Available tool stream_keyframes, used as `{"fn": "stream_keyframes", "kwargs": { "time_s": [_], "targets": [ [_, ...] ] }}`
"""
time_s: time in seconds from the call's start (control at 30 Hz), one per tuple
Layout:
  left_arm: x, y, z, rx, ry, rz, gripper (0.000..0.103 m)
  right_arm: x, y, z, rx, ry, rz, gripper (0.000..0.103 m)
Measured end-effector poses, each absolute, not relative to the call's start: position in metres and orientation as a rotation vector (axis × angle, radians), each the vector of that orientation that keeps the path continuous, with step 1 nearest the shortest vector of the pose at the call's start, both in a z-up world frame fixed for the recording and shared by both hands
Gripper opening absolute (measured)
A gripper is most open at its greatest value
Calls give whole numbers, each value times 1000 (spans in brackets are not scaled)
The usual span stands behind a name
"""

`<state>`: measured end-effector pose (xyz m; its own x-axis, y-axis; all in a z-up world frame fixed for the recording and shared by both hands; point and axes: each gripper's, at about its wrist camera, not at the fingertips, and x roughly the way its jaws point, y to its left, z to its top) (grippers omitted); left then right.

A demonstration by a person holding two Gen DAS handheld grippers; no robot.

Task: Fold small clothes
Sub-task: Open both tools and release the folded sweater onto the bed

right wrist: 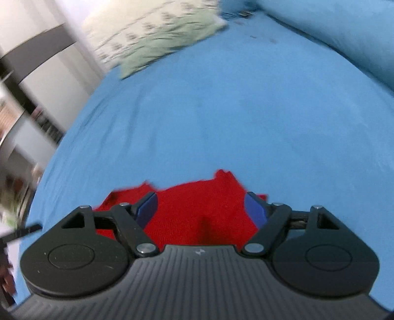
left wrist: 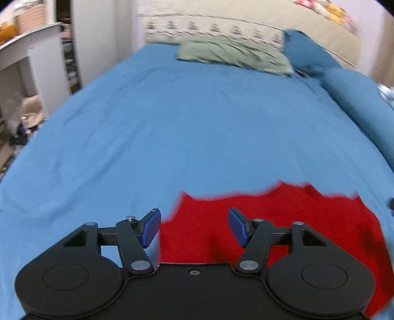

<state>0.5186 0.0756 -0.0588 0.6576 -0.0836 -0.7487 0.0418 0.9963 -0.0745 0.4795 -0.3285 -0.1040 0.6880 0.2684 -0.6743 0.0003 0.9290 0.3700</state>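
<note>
- Grippers first: the left gripper [left wrist: 194, 227] and the right gripper [right wrist: 202, 209] both hang with jaws spread wide and nothing between them, poised just above the cloth.
- Right beneath them lies the red garment [left wrist: 283, 221], rumpled on the blue bedsheet [left wrist: 172, 128] at the near end of the bed, its far edge ragged and uneven.
- Folding looks to be at the approach stage, I'd say; no corner is pinched yet.
- Next move, as I judge it, calls for lowering each tool onto an edge or corner of the red cloth and closing there, so it can be lifted and laid over itself.
- Farther up, well apart from the red piece, a pale green garment [left wrist: 234, 55] sits crumpled by the patterned pillow [left wrist: 209, 27].
- Off to the far left, a basket [left wrist: 32, 16] stands on a shelf; its contents are too blurred to tell.
</note>
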Motion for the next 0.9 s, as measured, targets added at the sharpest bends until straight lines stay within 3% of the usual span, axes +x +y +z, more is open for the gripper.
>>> {"fn": "stream_keyframes", "kwargs": {
  "time_s": [0.3,0.53,0.7,0.77,0.83,0.9],
  "targets": [
    [502,59,-143,-142,1045,-133,67,477,-309,-176,316,902,34,90],
    [500,59,-137,-134,1044,-125,67,480,-301,-171,252,892,33,90],
    [496,44,-100,-93,1031,-88,68,460,-330,-124,386,769,-6,92],
    [491,33,-86,-77,1013,-100,76,442,-337,-106,352,741,-20,93],
    [488,14,-79,-61,1008,-111,95,427,-340,-101,305,752,-31,94],
    [484,-6,-77,-52,999,-144,96,409,-344,-105,276,775,-43,94]
  ]
}}
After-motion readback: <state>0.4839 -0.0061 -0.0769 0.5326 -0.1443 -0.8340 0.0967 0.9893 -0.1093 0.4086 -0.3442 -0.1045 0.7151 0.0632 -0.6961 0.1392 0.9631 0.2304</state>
